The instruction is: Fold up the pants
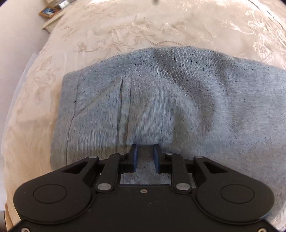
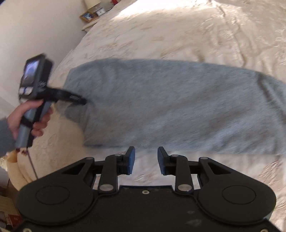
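Note:
Grey-blue pants (image 1: 160,100) lie folded lengthwise on a cream bedspread (image 1: 125,32). My left gripper (image 1: 145,148) has its blue fingers pushed into the near edge of the pants, with cloth between them and bunched over the tips. In the right wrist view the pants (image 2: 169,107) stretch left to right, and the left gripper (image 2: 82,100) shows at their left end, held by a hand. My right gripper (image 2: 146,153) is open and empty, just short of the pants' near edge, above the bedspread.
The embroidered bedspread (image 2: 178,35) covers the bed all around the pants. A bedside shelf with a framed picture (image 2: 87,16) stands at the far left by the wall. The bed's left edge (image 2: 59,58) falls off near the left gripper.

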